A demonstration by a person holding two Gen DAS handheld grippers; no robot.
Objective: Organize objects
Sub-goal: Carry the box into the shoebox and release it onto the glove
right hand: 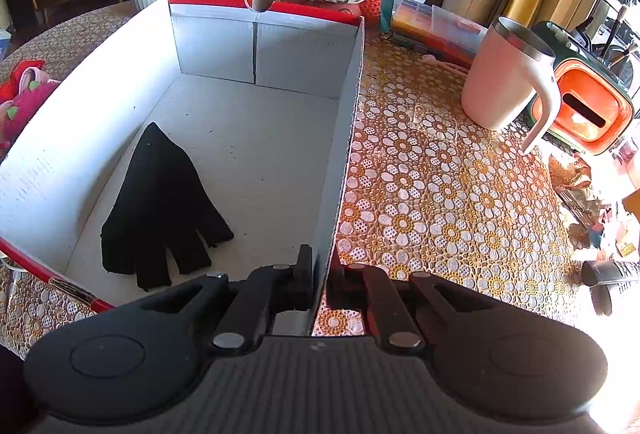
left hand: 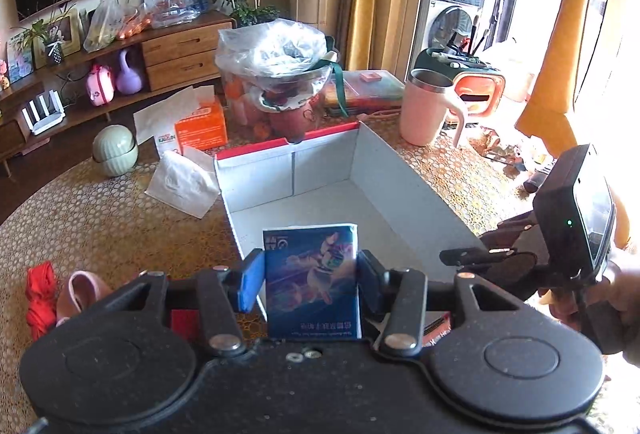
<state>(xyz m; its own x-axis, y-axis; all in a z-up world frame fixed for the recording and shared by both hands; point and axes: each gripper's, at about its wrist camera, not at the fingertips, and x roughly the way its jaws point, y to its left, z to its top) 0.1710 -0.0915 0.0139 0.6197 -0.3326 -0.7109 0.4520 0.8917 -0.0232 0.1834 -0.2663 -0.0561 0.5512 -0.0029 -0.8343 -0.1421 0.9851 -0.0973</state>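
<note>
My left gripper [left hand: 311, 274] is shut on a blue booklet [left hand: 314, 282] and holds it upright above the near end of an open white cardboard box [left hand: 400, 189] with a red rim. My right gripper [right hand: 320, 284] is shut on the right wall of the same box [right hand: 348, 121], one finger inside and one outside. A black glove [right hand: 160, 209] lies flat on the box floor at the near left. In the left wrist view the right gripper [left hand: 472, 256] shows at the box's right wall.
A pink mug [right hand: 504, 77] and an orange-green case [right hand: 588, 105] stand to the right on the floral tablecloth [right hand: 440, 193]. A plastic-wrapped bowl [left hand: 280, 65], an orange tissue box [left hand: 200, 127] and a loose tissue [left hand: 180, 181] lie behind and left of the box. Red cloth [left hand: 40, 294] lies at the left.
</note>
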